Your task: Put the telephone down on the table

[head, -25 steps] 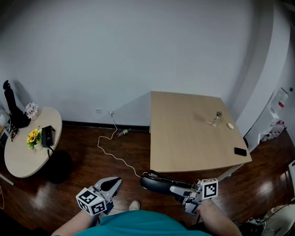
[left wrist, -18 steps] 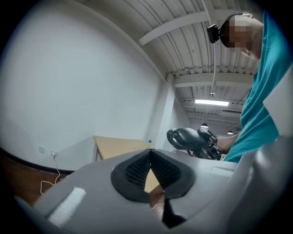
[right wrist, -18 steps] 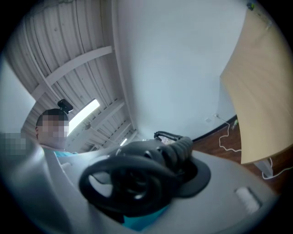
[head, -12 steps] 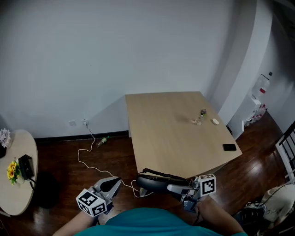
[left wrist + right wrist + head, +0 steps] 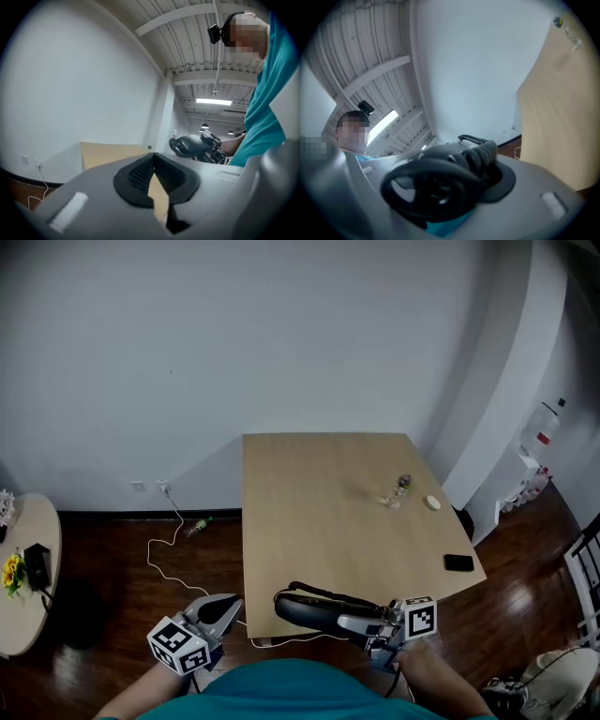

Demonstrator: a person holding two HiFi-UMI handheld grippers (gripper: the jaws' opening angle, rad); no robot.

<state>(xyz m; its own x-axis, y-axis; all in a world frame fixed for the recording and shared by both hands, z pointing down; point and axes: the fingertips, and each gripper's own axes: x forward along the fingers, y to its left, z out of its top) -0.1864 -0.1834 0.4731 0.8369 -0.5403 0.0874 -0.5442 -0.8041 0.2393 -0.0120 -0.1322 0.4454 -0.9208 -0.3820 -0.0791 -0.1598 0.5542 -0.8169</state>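
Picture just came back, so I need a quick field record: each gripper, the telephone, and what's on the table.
right gripper: shut on the telephone
left gripper: shut, empty
telephone: in the air by the table's near edge, not set down
table: small glass item, small white object, black mobile phone, all toward its right side

Matt wood table (image 5: 309,521), glossy wood floor (image 5: 103,554), smooth plastic telephone (image 5: 309,608)
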